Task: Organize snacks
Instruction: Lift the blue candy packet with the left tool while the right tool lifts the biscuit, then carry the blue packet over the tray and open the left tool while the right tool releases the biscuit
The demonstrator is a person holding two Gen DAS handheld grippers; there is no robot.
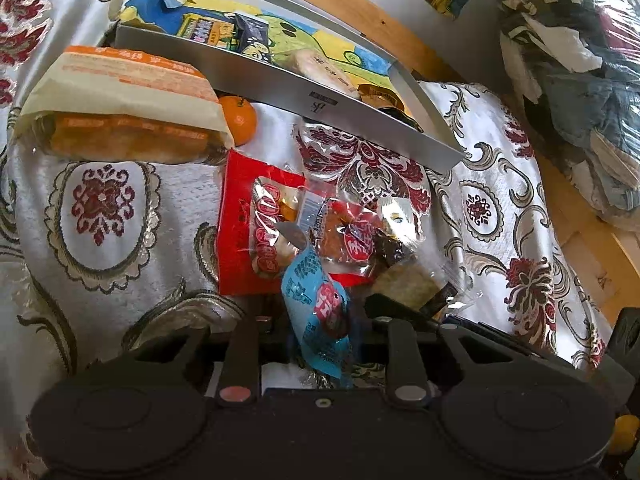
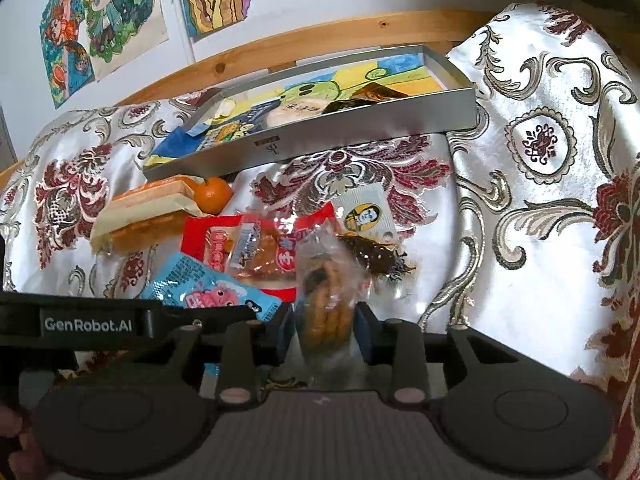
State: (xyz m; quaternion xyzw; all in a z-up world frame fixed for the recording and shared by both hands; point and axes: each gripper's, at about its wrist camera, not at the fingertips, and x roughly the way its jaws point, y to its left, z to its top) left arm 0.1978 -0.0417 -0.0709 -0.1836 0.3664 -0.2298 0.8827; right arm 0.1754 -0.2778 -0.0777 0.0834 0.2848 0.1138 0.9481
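On the brocade cloth (image 1: 112,208), my left fingers (image 1: 320,324) pinch the blue packet (image 1: 316,304), my right fingers (image 2: 324,328) the clear bag (image 2: 326,280); either slick wrapper could slip before reaching the tray (image 1: 304,92).

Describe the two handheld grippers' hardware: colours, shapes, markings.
Both are matte black. Each wrist view shows two round housings at the bottom corners, angled link bars pinned with pale round bolts, and two fingers running forward. The right gripper has blue pads on its fingers and a grey ribbed plate at its base. In the right view, the left gripper body carries white "GenRobot.AI" lettering. No cables or sleeves visible.
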